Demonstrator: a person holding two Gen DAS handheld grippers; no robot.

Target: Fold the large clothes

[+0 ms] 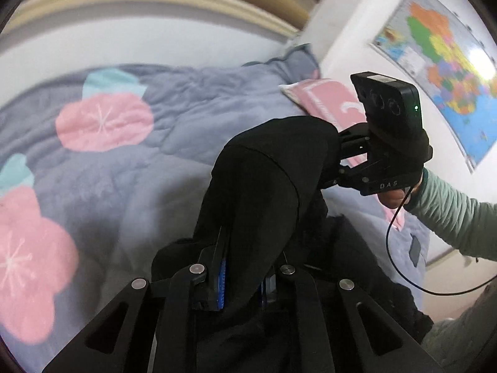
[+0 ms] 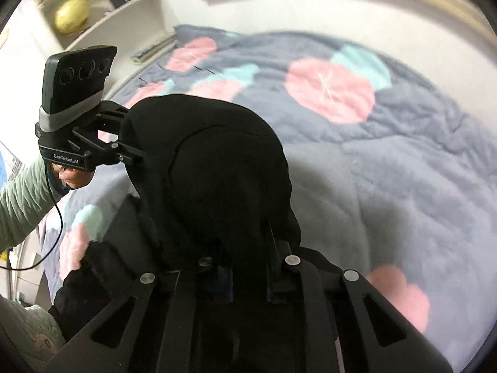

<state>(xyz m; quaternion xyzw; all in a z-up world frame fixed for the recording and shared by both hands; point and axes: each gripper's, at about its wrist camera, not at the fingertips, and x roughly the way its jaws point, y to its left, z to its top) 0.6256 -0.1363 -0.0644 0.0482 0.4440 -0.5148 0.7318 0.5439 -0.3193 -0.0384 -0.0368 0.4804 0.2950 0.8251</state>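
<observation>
A large black garment [image 1: 264, 180] hangs lifted above the bed, stretched between both grippers. My left gripper [image 1: 245, 279] is shut on one edge of it; the cloth bunches up between its fingers. My right gripper [image 2: 245, 267] is shut on the other edge of the black garment [image 2: 217, 168], whose fabric covers the fingertips. Each gripper shows in the other's view: the right gripper [image 1: 344, 155] at right, the left gripper [image 2: 124, 143] at left. The garment's lower part drapes down out of sight below the grippers.
A grey-blue quilt [image 1: 174, 136] with pink and teal flowers covers the bed. A pink pillow [image 1: 326, 96] lies by the wall with a coloured map [image 1: 441, 62]. White shelves [image 2: 102, 9] with a yellow ball stand beyond the bed. A cable [image 1: 400, 248] trails from the right gripper.
</observation>
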